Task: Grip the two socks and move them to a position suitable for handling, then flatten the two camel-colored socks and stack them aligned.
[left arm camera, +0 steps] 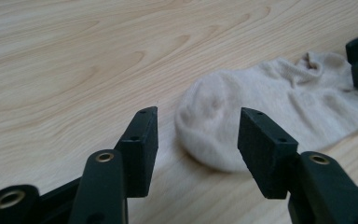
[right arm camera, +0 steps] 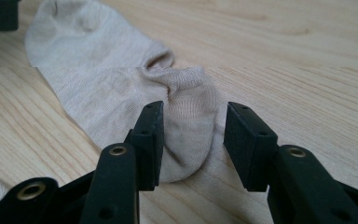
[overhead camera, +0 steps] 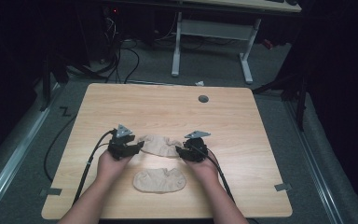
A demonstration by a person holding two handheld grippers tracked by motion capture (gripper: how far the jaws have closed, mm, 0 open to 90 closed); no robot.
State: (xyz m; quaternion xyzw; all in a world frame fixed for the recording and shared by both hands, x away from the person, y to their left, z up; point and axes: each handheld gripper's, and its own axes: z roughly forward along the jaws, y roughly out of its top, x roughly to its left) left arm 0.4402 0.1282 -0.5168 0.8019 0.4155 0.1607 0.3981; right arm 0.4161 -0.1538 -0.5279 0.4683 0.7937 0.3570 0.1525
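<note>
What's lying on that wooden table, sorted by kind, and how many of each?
Beige ankle socks: 2, a far sock lying between the grippers and a near sock closer to the person.
Hand-held grippers: 2, the left gripper and the right gripper, both open at the far sock's ends.
Total: 4

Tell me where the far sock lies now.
In the high view the far sock lies flat mid-table between the left tool and right tool, beyond the near sock.

Dim high view with black surroundings; both gripper views are brighter, evenly lit, soft toward the background.
</note>
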